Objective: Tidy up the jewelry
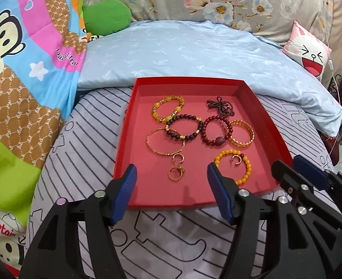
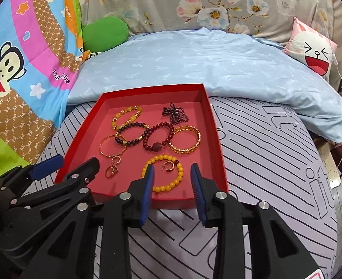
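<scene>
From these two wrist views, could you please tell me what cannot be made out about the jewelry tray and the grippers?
- Yellow bead bracelet: its near-left beads are hidden by the right gripper fingers, right wrist view.
- Rings near the front: too small to count, both views.
- Red tray: its near right corner is covered by the right gripper, left wrist view.
- Left gripper: body cut off by the bottom edge.

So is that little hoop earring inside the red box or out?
Inside. The hoop earring lies on the floor of the red box, within the ring of the yellow bead bracelet.
</scene>
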{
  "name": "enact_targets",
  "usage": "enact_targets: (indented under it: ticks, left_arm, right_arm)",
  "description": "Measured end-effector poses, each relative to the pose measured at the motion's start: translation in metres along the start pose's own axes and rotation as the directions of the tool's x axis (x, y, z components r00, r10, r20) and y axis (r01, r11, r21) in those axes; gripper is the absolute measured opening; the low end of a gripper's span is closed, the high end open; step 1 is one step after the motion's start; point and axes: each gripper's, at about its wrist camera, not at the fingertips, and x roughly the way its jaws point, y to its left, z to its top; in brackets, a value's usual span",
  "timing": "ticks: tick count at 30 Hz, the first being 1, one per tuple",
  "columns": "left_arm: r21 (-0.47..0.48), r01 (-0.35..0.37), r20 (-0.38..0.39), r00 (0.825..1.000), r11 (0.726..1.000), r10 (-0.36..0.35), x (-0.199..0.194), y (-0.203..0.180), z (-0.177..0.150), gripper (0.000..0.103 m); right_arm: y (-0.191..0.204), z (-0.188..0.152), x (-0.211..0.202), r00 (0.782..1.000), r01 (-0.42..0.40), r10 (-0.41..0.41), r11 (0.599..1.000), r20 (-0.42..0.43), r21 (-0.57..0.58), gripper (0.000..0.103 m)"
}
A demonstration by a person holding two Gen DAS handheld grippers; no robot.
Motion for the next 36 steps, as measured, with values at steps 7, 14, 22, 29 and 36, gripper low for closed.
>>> enact_targets:
  ticks: [7,14,22,29,36]
  left_arm:
    - [-0.001,-0.027,0.000,1.000,1.000,0.027,-0.004,0.004,-0.009,0.071]
    - [-0.027,-0.042,-0.001,0.999,0.999,0.042,-0.007,0.011,-0.017,0.081]
    - [-0.038,-0.061,-0.013,0.998,0.997,0.060,-0.007,0.016,-0.022,0.091]
    - [-0.047,-0.075,-0.021,0.997,0.996,0.075,-0.006,0.019,-0.026,0.093]
    - [-0.045,-0.074,-0.025,0.997,0.996,0.073,-0.005,0.020,-0.027,0.093]
  right_arm:
    - [0.000,-0.008,-0.008,0.998,0.055,-0.054,0.998,0.030,-0.035,0.050]
    - [-0.010,-0.014,-0.011,0.998,0.061,-0.061,0.998,0.024,0.001,0.066]
    - [-0.013,-0.020,-0.012,0.998,0.057,-0.057,0.998,0.014,0.017,0.074]
    - [-0.014,-0.022,-0.011,0.999,0.052,-0.052,0.998,-0.001,0.032,0.084]
    - [-0.014,-0.026,-0.012,0.998,0.060,-0.060,0.998,0.008,0.024,0.086]
